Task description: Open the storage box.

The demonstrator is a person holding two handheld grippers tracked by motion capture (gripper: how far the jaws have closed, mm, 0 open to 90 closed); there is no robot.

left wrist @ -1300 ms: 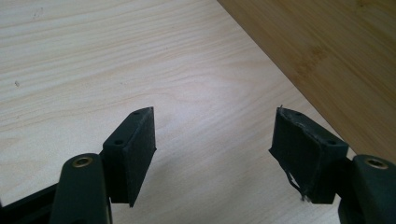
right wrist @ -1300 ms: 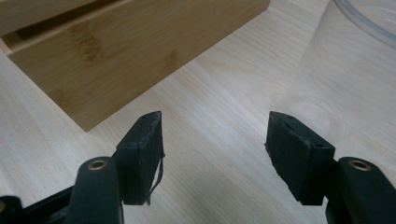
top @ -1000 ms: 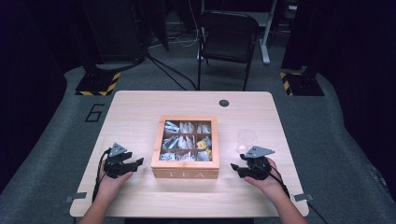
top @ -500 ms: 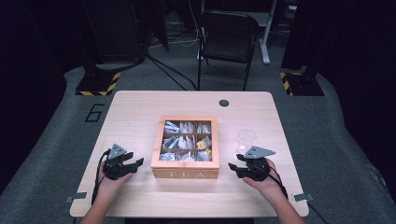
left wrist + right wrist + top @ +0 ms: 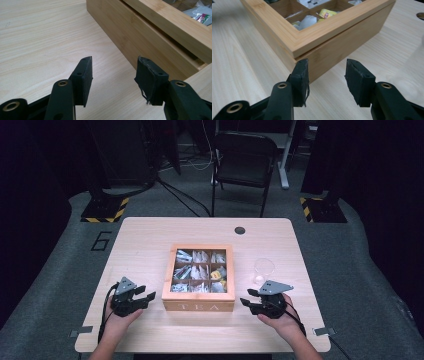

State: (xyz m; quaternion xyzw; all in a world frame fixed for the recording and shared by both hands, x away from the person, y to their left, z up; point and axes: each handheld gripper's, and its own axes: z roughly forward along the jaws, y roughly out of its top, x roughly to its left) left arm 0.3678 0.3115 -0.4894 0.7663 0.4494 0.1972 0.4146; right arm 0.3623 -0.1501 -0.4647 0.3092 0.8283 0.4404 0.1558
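Nearest the camera, a person's two hands rested on the front edge of a pale wooden table (image 5: 145, 245), each holding a black two-jaw gripper. The left gripper (image 5: 145, 299) sat just left of a wooden tea box (image 5: 198, 306), its jaws spread apart with nothing between them and aimed toward the box's left front corner. In the left gripper view, the same jaws stood wide over bare tabletop, close to the box's side wall (image 5: 150, 42) but apart from it. The right gripper (image 5: 247, 298), with a grey three-cornered plate on top, lay just right of the box, its jaws likewise spread and empty, pointing at the box's right front corner. The right gripper view showed that corner (image 5: 312, 50) just beyond the pads, not touching them.

Between the two grippers, the tea box stood square at the middle of the table, the letters TEA on its front face. Its framed lid lay closed, and through the lid's window compartments of tea bags (image 5: 200, 271) could be seen, one yellow packet (image 5: 217, 274) among mostly pale ones. A clear glass (image 5: 263, 268) stood just beyond the right gripper, beside the box. Farther back, a small dark round hole (image 5: 239, 230) marked the tabletop near its far edge. Beyond the table stood a black folding chair (image 5: 245, 157) on a grey floor.
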